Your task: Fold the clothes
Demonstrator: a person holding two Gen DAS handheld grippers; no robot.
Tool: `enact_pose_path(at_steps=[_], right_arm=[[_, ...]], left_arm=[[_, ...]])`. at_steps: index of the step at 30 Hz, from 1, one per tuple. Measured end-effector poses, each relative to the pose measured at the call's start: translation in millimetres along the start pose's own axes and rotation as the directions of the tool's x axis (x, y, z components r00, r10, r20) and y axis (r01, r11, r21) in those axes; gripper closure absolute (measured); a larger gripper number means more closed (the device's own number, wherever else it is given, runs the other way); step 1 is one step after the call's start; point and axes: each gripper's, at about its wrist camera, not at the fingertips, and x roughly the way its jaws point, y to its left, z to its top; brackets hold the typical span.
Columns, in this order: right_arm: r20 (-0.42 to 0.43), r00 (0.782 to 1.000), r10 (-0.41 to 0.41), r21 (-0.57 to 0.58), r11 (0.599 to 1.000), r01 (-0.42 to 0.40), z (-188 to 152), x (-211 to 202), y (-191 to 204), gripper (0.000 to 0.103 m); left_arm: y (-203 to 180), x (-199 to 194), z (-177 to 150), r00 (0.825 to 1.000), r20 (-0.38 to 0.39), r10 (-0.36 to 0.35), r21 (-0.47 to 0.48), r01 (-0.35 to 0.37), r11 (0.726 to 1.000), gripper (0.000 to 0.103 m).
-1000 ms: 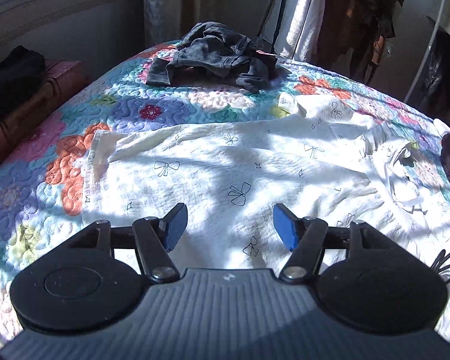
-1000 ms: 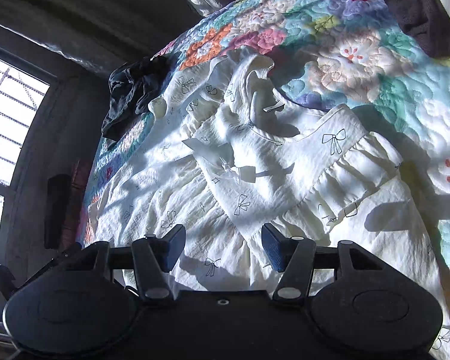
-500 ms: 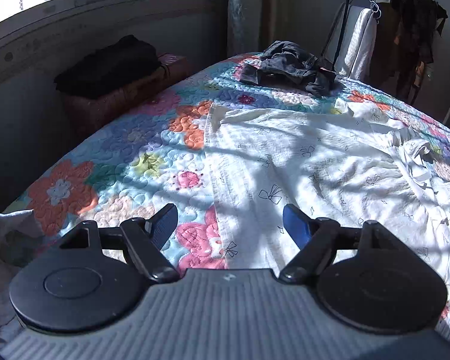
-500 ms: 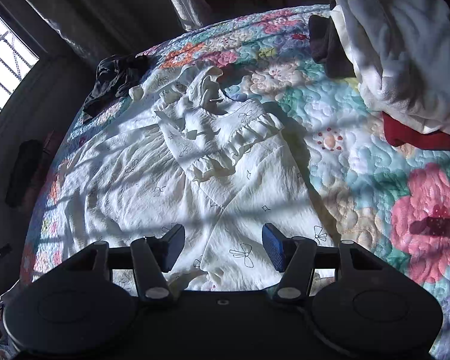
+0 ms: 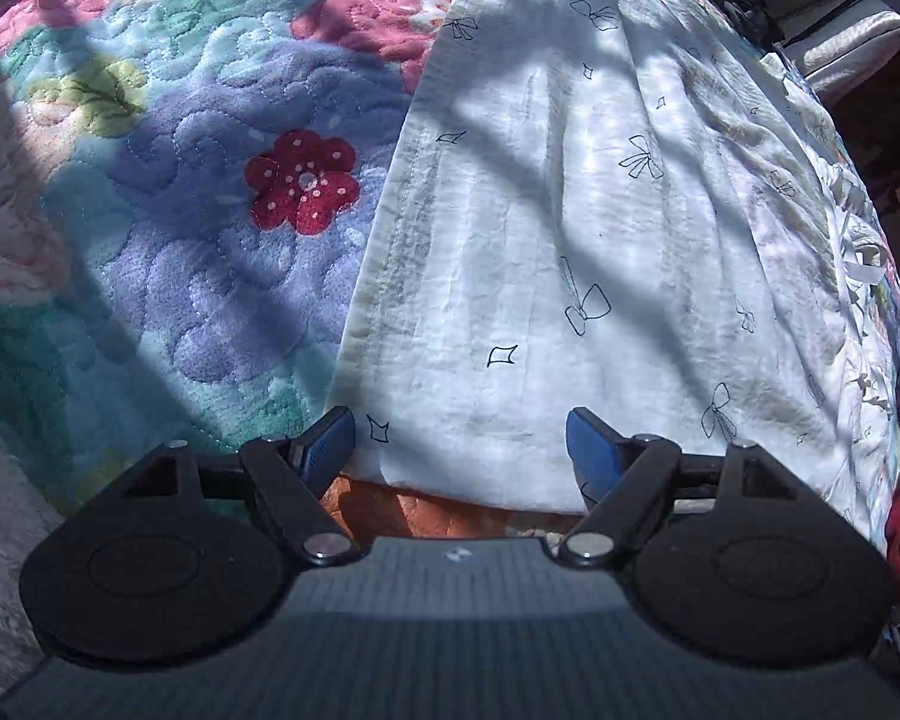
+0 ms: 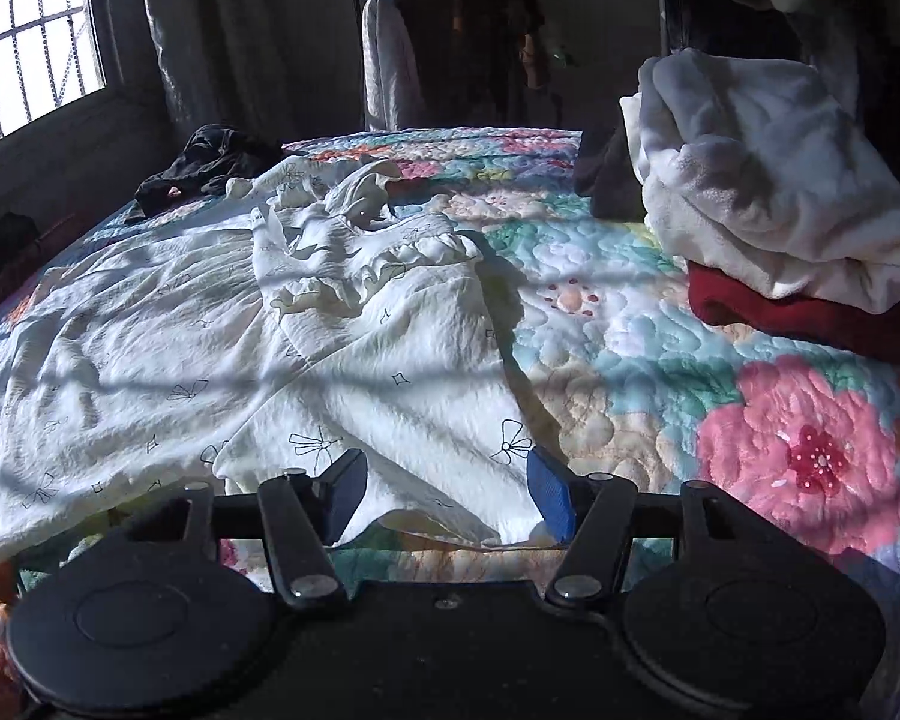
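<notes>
A white dress [image 5: 600,228] printed with small black bows lies spread flat on a flowered quilt [image 5: 210,228]. In the left wrist view my left gripper [image 5: 459,450] hangs open just over the dress's hemmed corner, one blue pad at the hem edge, nothing pinched. In the right wrist view the same dress [image 6: 270,348] stretches away with its ruffled bodice [image 6: 366,252] further off. My right gripper [image 6: 447,495] stands open over another bottom corner of the skirt, its pads on either side of the cloth without pressing.
A pile of white fleece [image 6: 768,192] on a red garment [image 6: 798,318] sits on the quilt [image 6: 660,372] at right. A dark garment [image 6: 210,162] lies at the far left of the bed. Clothes hang on a rack [image 6: 450,30] behind; a barred window [image 6: 30,36] is at left.
Both grippers swept back along the dress toward its near hem. The left one dropped close over the hem corner and its jaws widened. The right now looks level across the bed.
</notes>
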Motion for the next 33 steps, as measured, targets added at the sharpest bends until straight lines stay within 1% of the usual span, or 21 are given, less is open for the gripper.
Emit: enact_pose_path(at_steps=[2,4,7,9,10,11,12,13,15,17,19,20,21,22,23,24,26,27,28,29,33], right_arm=[[-0.006,1.0,0.01,0.041,0.999,-0.01,-6.2,12.9,-9.5,0.039],[-0.016,1.0,0.021,0.089,0.996,-0.02,-13.1,26.8,-18.8,0.039],[-0.012,1.0,-0.02,0.137,0.99,0.021,-22.1,38.8,-29.4,0.038],[-0.001,0.999,-0.039,0.189,0.981,0.038,-27.5,42.4,-38.4,0.037],[0.008,1.0,-0.021,0.227,0.974,0.019,-29.7,43.0,-43.6,0.036],[0.019,1.0,-0.005,0.262,0.965,0.0,-31.4,43.9,-47.6,0.034],[0.029,1.0,0.012,0.296,0.955,-0.02,-33.2,44.7,-51.6,0.032],[0.036,0.999,0.026,0.317,0.948,-0.036,-34.0,45.6,-53.4,0.031],[0.043,0.995,0.086,0.354,0.93,-0.096,-33.4,48.8,-53.0,0.029],[0.052,0.986,0.156,0.397,0.903,-0.163,-32.5,52.3,-52.7,0.029],[0.059,0.978,0.199,0.405,0.891,-0.206,-31.3,55.2,-48.6,0.029],[0.062,0.974,0.217,0.403,0.888,-0.223,-30.6,56.6,-45.9,0.033],[0.062,0.973,0.221,0.392,0.891,-0.227,-29.5,57.6,-44.1,0.059],[0.058,0.976,0.212,0.374,0.901,-0.218,-28.0,58.4,-43.0,0.083],[0.054,0.978,0.203,0.356,0.911,-0.209,-26.5,59.1,-41.9,0.099],[0.065,0.978,0.197,0.345,0.915,-0.207,-25.4,57.3,-41.6,0.099],[0.12,0.978,0.172,0.312,0.929,-0.202,-22.0,42.1,-42.1,0.099],[0.149,0.976,0.158,0.291,0.936,-0.196,-20.1,33.5,-42.3,0.099],[0.166,0.975,0.148,0.271,0.944,-0.19,-18.2,26.0,-42.6,0.099],[0.173,0.974,0.143,0.252,0.95,-0.184,-16.3,19.6,-42.9,0.099],[0.106,0.993,0.053,0.194,0.978,-0.073,-23.4,19.4,-43.2,0.101]], left_arm=[[-1.2,1.2,-0.7,0.999,0.038,0.004,-0.028,-0.003,1.0,0.017],[-5.4,4.5,-3.3,0.998,0.063,0.015,-0.011,-0.014,1.0,0.008],[-12.6,6.0,-9.3,0.994,0.098,0.037,0.051,-0.042,0.998,0.008],[-17.7,3.5,-15.0,0.989,0.132,0.066,0.112,-0.081,0.99,0.025],[-19.1,1.1,-17.9,0.981,0.158,0.109,0.147,-0.133,0.98,0.05],[-18.1,-0.3,-19.6,0.975,0.176,0.136,0.158,-0.164,0.974,0.066],[-14.2,-1.9,-20.4,0.973,0.19,0.134,0.138,-0.161,0.977,0.071],[-8.6,-3.6,-20.1,0.972,0.207,0.115,0.099,-0.137,0.986,0.085],[1.8,-4.7,-18.6,0.966,0.245,0.08,0.011,-0.085,0.996,0.088],[7.6,-0.3,-17.4,0.968,0.247,0.054,-0.049,-0.043,0.998,0.076],[0.8,0.4,-18.0,0.965,0.253,0.07,0.008,-0.075,0.997,0.077],[-3.8,0.3,-18.5,0.963,0.257,0.083,0.047,-0.099,0.994,0.095],[-8.4,0.2,-18.9,0.96,0.263,0.096,0.087,-0.122,0.989,0.102],[-10.0,-3.4,-20.0,0.952,0.286,0.106,0.106,-0.141,0.984,0.103],[-10.0,-8.8,-21.3,0.941,0.318,0.114,0.113,-0.158,0.981,0.103],[-8.8,-18.0,-22.7,0.92,0.367,0.142,0.119,-0.198,0.973,0.103],[-3.3,-38.9,-24.6,0.856,0.46,0.235,0.084,-0.305,0.949,0.103],[1.6,-47.3,-24.6,0.836,0.484,0.259,0.056,-0.325,0.944,0.103],[6.7,-52.2,-24.0,0.833,0.486,0.266,0.032,-0.321,0.947,0.103],[11.7,-54.4,-23.0,0.839,0.474,0.268,0.014,-0.311,0.95,0.103],[11.8,-45.7,-25.6,0.885,0.394,0.247,0.061,-0.293,0.954,0.103]])
